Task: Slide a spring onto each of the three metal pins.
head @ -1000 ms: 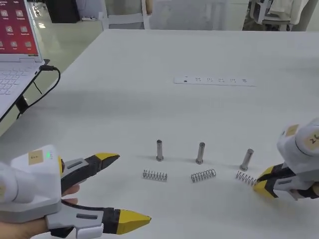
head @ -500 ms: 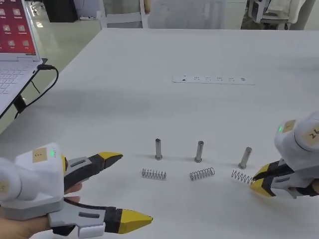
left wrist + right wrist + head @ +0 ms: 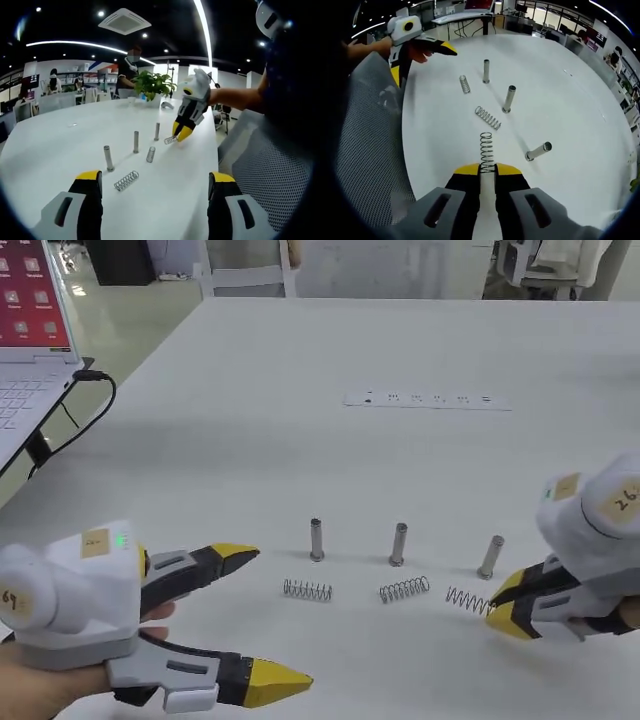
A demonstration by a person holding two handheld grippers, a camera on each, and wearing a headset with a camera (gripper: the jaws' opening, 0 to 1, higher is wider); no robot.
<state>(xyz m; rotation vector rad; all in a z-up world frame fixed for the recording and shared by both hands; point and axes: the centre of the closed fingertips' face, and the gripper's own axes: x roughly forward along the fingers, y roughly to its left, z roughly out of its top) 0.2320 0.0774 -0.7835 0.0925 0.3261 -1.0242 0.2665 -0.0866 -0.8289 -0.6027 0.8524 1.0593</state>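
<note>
Right gripper view has the right gripper (image 3: 487, 170) pinched on the rightmost spring (image 3: 486, 147), now pulled slightly clear of its pin (image 3: 538, 150), so threading can begin; the left gripper (image 3: 278, 618) hangs wide open.

Three metal pins (image 3: 317, 540) (image 3: 399, 544) (image 3: 491, 556), three springs (image 3: 307, 590) (image 3: 405, 589) (image 3: 468, 601), two grippers (image 3: 280, 616) (image 3: 492, 610), one laptop (image 3: 30, 330) and one power strip (image 3: 427, 399) are counted on the table (image 3: 300, 440).
</note>
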